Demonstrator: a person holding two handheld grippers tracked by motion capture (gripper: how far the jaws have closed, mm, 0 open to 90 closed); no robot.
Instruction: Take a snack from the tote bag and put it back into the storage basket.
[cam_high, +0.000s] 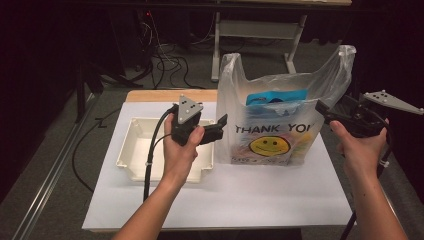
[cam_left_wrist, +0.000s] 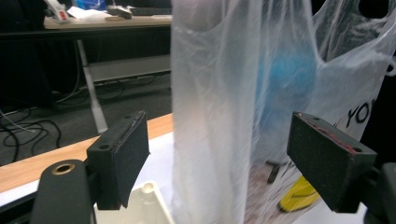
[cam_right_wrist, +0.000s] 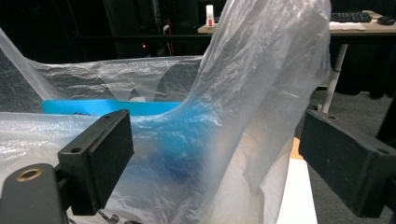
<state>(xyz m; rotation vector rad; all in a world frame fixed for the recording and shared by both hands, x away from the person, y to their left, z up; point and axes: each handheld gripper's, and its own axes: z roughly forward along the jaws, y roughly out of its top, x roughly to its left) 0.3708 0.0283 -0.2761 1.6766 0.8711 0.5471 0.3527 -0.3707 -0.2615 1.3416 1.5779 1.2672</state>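
On the left of the table (cam_high: 210, 192) an empty white tray (cam_high: 137, 150) sits on the white sheet, and above its right half the left tongs (cam_high: 221, 125) point toward the plastic bag (cam_high: 272, 125), their jaws apart with the bag's near handle strip standing in the gap but not pressed by either pad. The bag, printed with a yellow smiley face and holding a blue item (cam_high: 270, 97), stands upright just right of the tray at the table's middle. At its right edge the right tongs (cam_high: 322, 109) are also spread wide, the bag's other handle rising loose between the pads in the right gripper view without being gripped.
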